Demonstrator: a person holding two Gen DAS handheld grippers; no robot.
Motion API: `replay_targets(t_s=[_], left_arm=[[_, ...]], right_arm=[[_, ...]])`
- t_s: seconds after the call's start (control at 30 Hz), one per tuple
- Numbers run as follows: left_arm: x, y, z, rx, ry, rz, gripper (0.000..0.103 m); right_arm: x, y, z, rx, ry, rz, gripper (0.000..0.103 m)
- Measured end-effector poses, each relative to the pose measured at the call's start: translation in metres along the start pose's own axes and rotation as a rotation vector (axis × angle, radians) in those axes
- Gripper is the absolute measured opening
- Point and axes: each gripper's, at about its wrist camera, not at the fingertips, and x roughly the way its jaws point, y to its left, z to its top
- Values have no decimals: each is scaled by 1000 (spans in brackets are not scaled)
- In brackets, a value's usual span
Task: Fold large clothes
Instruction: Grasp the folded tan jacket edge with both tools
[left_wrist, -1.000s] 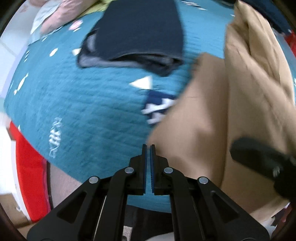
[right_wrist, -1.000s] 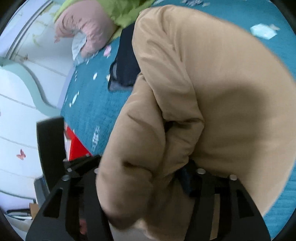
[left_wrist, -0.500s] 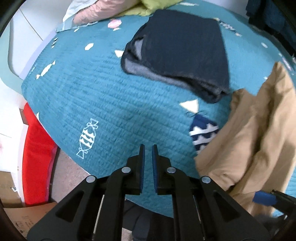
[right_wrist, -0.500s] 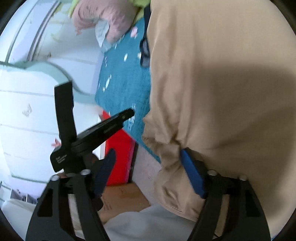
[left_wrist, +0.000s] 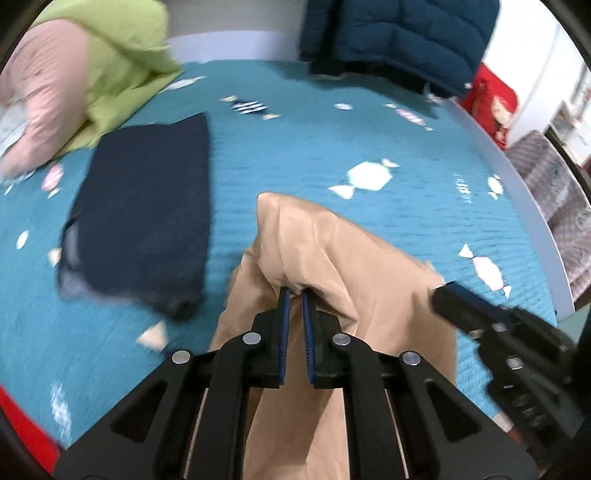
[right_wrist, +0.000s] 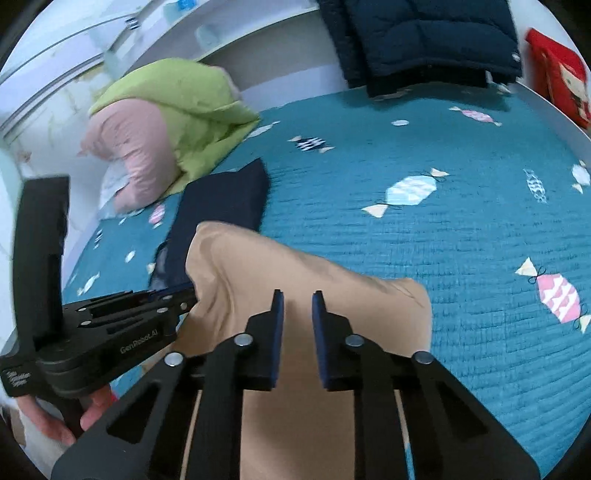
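The left gripper (left_wrist: 294, 295) is clamping a tan garment (left_wrist: 343, 258) fold at its tips. The right gripper's (right_wrist: 297, 297) jaws, just closing, are standing slightly apart over the cloth, gripping nothing; I'd pinch an edge before lifting.

Location type: bedroom in a private home. Indicators: a bed (right_wrist: 461, 236) covered by a teal quilted bedspread (left_wrist: 295, 155) printed with candy motifs. A pink pillow (right_wrist: 136, 155) and a lime-green duvet (right_wrist: 184, 107) are bunched at the head end. Household clothing lies on the bedspread: a dark navy padded jacket (right_wrist: 424, 40), a folded navy garment (left_wrist: 147, 214) and a tan garment (left_wrist: 351, 277). White panelled furniture (right_wrist: 74, 62) borders the bed. A red fabric item (right_wrist: 561, 74) sits at the far corner.
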Motion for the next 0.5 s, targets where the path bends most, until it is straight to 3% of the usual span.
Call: replay_targets(t_s=[0.1, 0.2, 0.27, 0.37, 0.5], left_arm=[[18, 8, 0, 0, 2, -30, 8], [43, 26, -12, -11, 100, 81, 7], [41, 49, -26, -70, 134, 60, 7], [13, 69, -36, -110, 106, 95, 8], [-30, 59, -29, -80, 15, 119, 9]], right_arm=[[30, 7, -2, 18, -17, 1, 10], [66, 8, -12, 80, 84, 91, 10], [80, 23, -24, 14, 143, 133, 10], [87, 45, -42, -100, 168, 156, 10], [84, 44, -40, -115, 156, 153, 10]])
